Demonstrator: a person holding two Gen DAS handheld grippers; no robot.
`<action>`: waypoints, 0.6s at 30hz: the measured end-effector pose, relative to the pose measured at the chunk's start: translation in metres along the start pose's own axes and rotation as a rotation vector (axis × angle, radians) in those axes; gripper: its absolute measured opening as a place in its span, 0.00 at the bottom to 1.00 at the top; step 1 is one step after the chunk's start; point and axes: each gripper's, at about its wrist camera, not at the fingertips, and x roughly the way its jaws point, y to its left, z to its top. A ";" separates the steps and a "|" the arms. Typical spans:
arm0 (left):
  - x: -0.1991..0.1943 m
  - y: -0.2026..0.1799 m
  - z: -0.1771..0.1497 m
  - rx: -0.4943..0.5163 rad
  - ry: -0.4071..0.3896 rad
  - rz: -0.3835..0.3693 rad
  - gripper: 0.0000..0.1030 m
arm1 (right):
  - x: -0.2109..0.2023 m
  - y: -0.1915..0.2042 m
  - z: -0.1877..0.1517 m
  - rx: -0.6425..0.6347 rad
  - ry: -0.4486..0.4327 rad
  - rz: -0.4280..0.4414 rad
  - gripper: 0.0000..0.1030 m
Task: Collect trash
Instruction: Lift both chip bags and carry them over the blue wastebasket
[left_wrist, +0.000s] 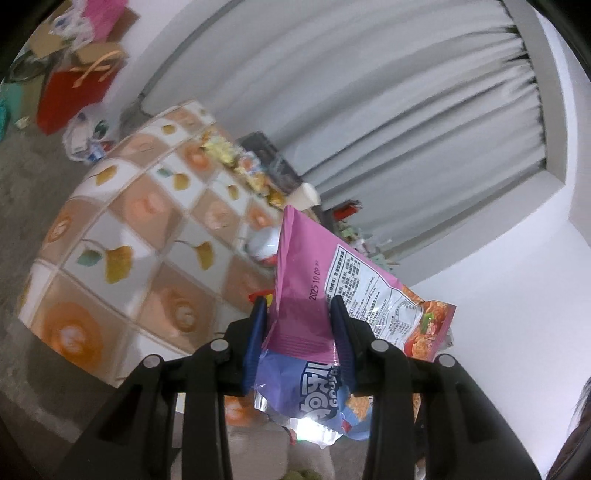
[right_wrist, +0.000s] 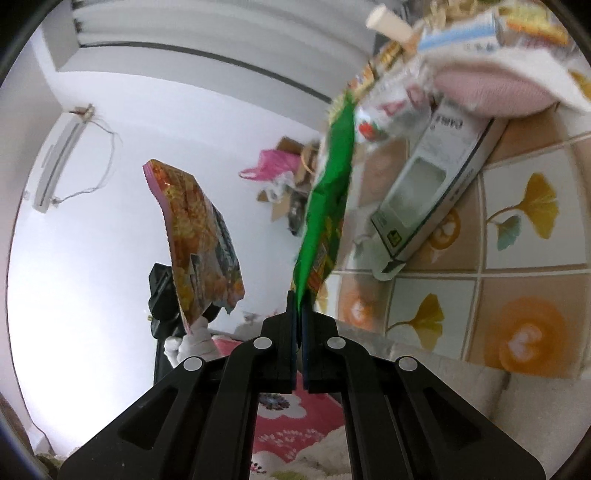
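Note:
My left gripper (left_wrist: 298, 302) is shut on a pink snack bag (left_wrist: 314, 266), which stands up and leans right from between the blue pads. A blue-purple snack bag (left_wrist: 314, 391) hangs crumpled just under it, between the fingers. In the right wrist view the same pink bag (right_wrist: 199, 236) shows its orange printed face at the left, with a white-gloved hand (right_wrist: 192, 343) below it. My right gripper (right_wrist: 297, 295) is shut on a green wrapper (right_wrist: 328, 192), a thin strip rising from the closed pads. Both bags are raised off the tile-patterned tablecloth (left_wrist: 147, 221).
Along the table's far edge lie several wrappers (left_wrist: 240, 162) and a paper cup (left_wrist: 306, 195). A white windowed carton (right_wrist: 436, 192) lies on the cloth (right_wrist: 517, 295) below a pink cushion (right_wrist: 487, 92). A red bag (left_wrist: 74, 92) and clutter sit on the floor; grey curtains (left_wrist: 369, 92) hang behind.

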 end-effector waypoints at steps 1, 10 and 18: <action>0.001 -0.009 -0.001 0.013 0.001 -0.012 0.33 | -0.009 0.002 -0.002 -0.006 -0.014 0.011 0.00; 0.060 -0.107 -0.018 0.161 0.099 -0.120 0.33 | -0.121 -0.010 -0.024 -0.002 -0.246 0.008 0.00; 0.193 -0.197 -0.039 0.286 0.280 -0.101 0.33 | -0.262 -0.073 -0.065 0.146 -0.603 -0.136 0.00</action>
